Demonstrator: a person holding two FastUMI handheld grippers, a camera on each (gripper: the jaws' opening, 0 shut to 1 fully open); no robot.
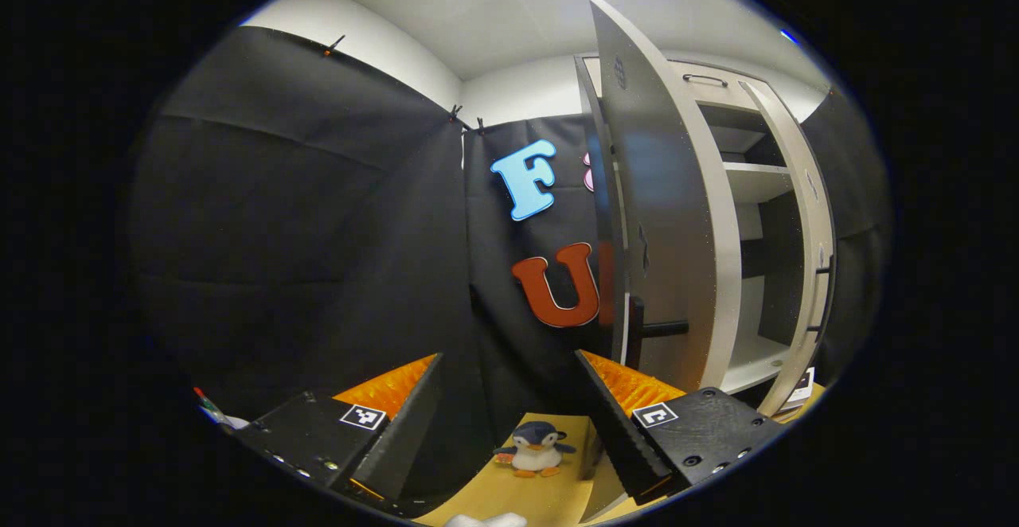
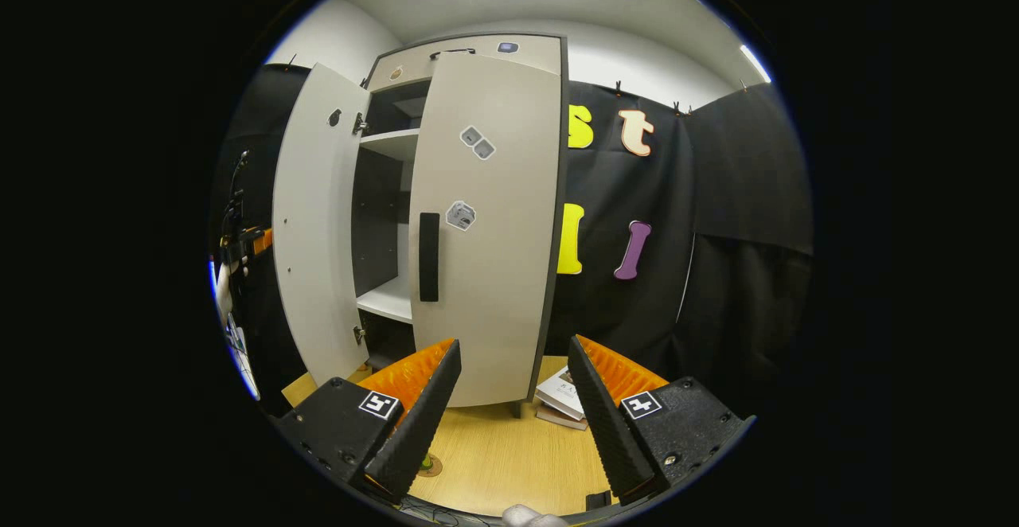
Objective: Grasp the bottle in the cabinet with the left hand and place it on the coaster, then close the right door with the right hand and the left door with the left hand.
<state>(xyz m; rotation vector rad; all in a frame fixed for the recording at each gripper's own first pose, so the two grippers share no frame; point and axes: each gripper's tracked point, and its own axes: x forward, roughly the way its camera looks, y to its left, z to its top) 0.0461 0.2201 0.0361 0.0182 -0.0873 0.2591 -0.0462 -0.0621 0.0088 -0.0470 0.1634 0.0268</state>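
The right door [image 2: 486, 224] of the cabinet [image 2: 470, 48] stands nearly shut while the left door [image 2: 314, 224] hangs wide open, swung toward the booth's left wall. Both hand-held tools are empty, fingers spread: the right gripper [image 2: 513, 407] faces the right door, and the left gripper [image 1: 509, 415] sits beside the left door's outer face [image 1: 661, 216], near its dark handle [image 1: 657, 328]. The step in hand looks to be the left door: press flat on the panel or the handle and sweep it round steadily. A coaster [image 2: 431, 465] with something small on it lies at the table's [image 2: 509, 455] near edge; whether that is the bottle I cannot tell. A toy penguin [image 1: 533, 447] sits on the table below the left tool, and books [image 2: 561, 398] lie by the cabinet's right corner, clear of the swing.
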